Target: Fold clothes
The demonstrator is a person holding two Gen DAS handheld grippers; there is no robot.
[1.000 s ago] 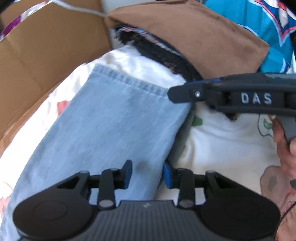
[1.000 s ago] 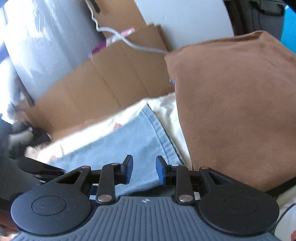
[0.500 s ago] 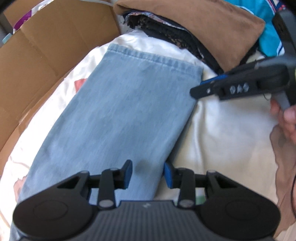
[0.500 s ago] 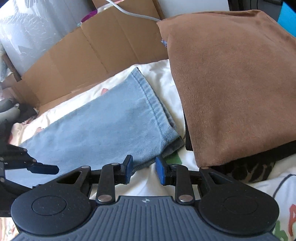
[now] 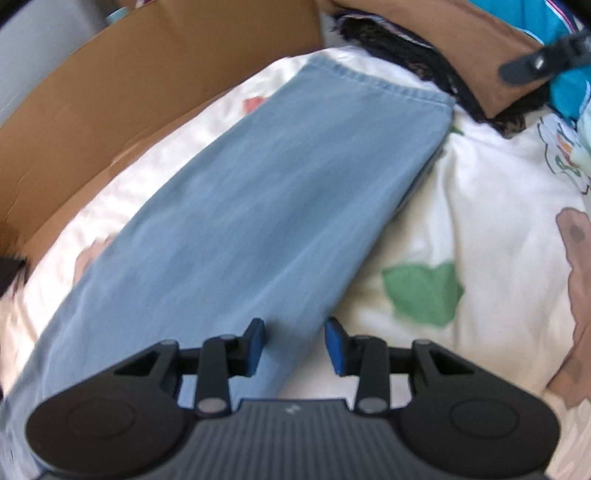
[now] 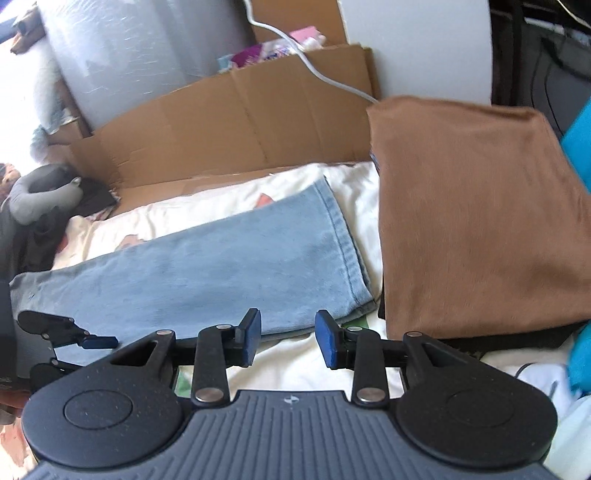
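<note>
My left gripper (image 5: pixel 294 345) hangs over the near part of the jeans (image 5: pixel 258 206), pointing steeply down. Its blue pads (image 5: pixel 255 343) stand apart with nothing pinched between them; the denim's right edge runs under the gap, and I cannot tell whether the tips touch the cloth. My right gripper (image 6: pixel 286 341) sits above the jeans' hem end (image 6: pixel 343 254); its jaws are opening and hold nothing, with only denim and sheet showing behind the gap.

The jeans lie flat and doubled, one long light-blue strip on the white printed sheet (image 5: pixel 491 206). In the left view the strip runs from near left to far right, hem at the far end. In the right view the hem lies to the right, just beside a stack of folded clothes topped by a brown piece (image 6: pixel 480 221), with dark fabric (image 5: pixel 406 48) below it. A teal garment (image 5: pixel 532 18) lies beyond the stack on the far right.

Cardboard (image 6: pixel 240 122) stands along the far side of the sheet, and a white cable (image 6: pixel 314 70) hangs down over it. From the right view my left gripper (image 6: pixel 96 342) shows at the near left, over the jeans' other end. From the left view a tip of my right one (image 5: pixel 535 64) shows at the far right, above the brown piece.
</note>
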